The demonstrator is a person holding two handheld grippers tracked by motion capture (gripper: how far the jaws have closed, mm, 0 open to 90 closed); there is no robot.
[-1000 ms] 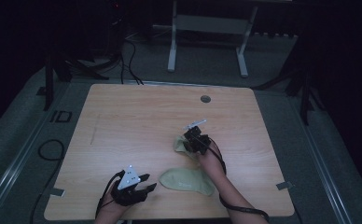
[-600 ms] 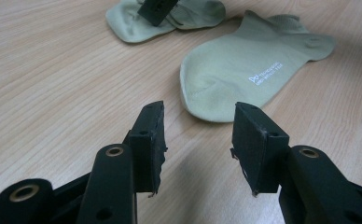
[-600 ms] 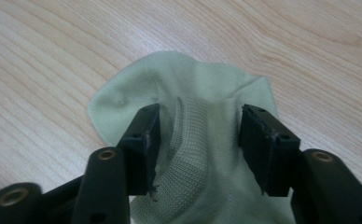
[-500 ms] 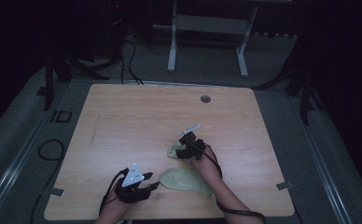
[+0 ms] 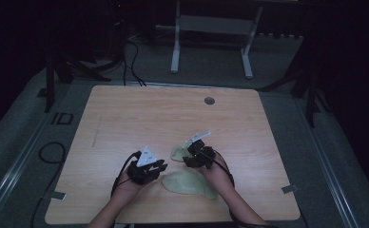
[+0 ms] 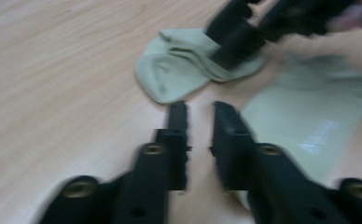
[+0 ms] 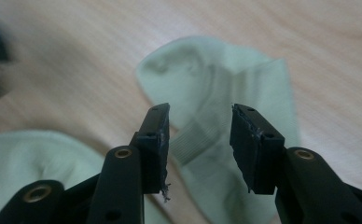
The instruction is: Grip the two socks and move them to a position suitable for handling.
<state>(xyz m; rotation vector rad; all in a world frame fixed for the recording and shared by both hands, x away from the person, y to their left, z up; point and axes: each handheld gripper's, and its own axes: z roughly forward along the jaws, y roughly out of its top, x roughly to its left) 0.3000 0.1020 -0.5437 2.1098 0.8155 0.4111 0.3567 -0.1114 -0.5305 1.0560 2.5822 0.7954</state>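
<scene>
Two pale green socks lie on the wooden counter (image 5: 125, 118), near its front edge. The small sock (image 5: 179, 153), folded and bunched, lies directly under the right hand-held gripper (image 5: 186, 160); in the right gripper view this sock (image 7: 244, 79) spreads below and beyond the jaw tips. The large sock (image 5: 188, 183) lies flat just in front of it, between the two forearms; in the left gripper view it (image 6: 309, 126) sits to the right of the jaws, with the small sock (image 6: 179, 70) just ahead of them.

The right hand-held gripper (image 7: 200, 140) stands partly open, a clear gap between its jaws, which have just been closing. Sock fabric shows through the gap, but the pads do not press on it; whether the tips touch the cloth cannot be told.

The left hand-held gripper (image 5: 156, 167) hovers just left of the large sock. Its jaws (image 6: 200, 130) have just drawn nearly together, leaving a narrow slit; bare counter shows through the slit and nothing is held.
</scene>
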